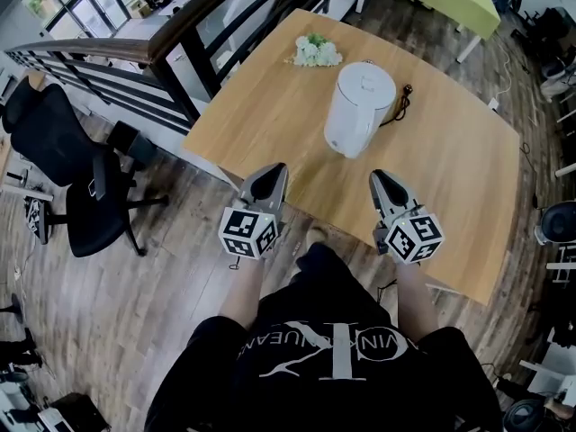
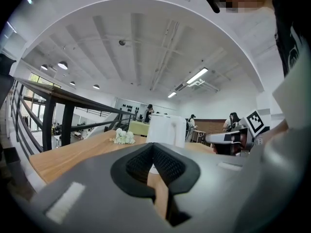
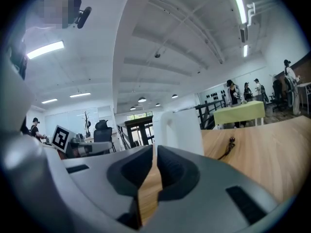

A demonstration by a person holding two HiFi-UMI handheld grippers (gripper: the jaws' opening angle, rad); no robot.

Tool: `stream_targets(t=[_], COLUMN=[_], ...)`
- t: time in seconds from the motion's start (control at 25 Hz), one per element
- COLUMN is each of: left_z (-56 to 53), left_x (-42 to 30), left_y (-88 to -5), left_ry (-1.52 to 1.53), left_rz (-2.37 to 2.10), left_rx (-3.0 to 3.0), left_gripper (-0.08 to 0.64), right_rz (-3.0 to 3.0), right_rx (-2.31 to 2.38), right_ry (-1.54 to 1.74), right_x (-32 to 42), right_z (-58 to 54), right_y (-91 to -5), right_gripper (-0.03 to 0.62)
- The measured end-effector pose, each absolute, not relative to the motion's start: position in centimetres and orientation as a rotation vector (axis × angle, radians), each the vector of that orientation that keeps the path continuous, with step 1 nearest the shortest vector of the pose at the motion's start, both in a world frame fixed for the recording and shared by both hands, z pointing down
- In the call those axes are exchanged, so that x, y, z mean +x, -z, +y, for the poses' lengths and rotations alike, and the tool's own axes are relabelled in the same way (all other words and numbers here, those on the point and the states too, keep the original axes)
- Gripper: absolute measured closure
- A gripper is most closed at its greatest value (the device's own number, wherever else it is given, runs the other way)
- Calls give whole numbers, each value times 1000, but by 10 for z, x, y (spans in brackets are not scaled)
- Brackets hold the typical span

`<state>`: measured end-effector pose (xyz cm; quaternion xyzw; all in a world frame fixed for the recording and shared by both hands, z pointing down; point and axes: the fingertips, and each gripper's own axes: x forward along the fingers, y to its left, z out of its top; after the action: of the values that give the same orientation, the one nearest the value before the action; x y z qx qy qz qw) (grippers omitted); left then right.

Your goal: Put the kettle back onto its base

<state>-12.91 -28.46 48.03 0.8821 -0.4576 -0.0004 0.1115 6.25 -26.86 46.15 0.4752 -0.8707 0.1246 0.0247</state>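
1. T-shirt (image 1: 333, 367), black, worn by the person. A large white interlocked "CK" monogram sits on the chest. A line of white capitals runs through it, and only the fragments "VIN K" and "EAN" can be read. The rest is lost in folds.
2. Square markers (image 1: 249, 232) on the cube of the left gripper (image 1: 273, 174). These are black-and-white coded patterns, unreadable as text.
3. Square markers (image 1: 414, 238) on the cube of the right gripper (image 1: 379, 178). Same kind of coded patterns.

- White kettle (image 1: 358, 106), tall and smooth-sided, lid closed, standing upright.
- Placed near the middle of the wooden table (image 1: 468, 178), apart from both edges.
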Motion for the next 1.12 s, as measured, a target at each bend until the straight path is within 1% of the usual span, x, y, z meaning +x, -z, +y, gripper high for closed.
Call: stream_targets(t=[0.56, 1.12], left_z=[-265, -251], left_x=[-132, -128], left_y=[-473, -452], left_ry=[-5, -4], left_rz=[-1370, -1462], left_rx=[2633, 2623], left_gripper=[558, 558], right_rz=[-2666, -2697], right_rx=[1562, 1462], right_ry=[-350, -296], right_x=[72, 77], right_z=[-241, -230], right_y=[-457, -446], right_gripper=[561, 563])
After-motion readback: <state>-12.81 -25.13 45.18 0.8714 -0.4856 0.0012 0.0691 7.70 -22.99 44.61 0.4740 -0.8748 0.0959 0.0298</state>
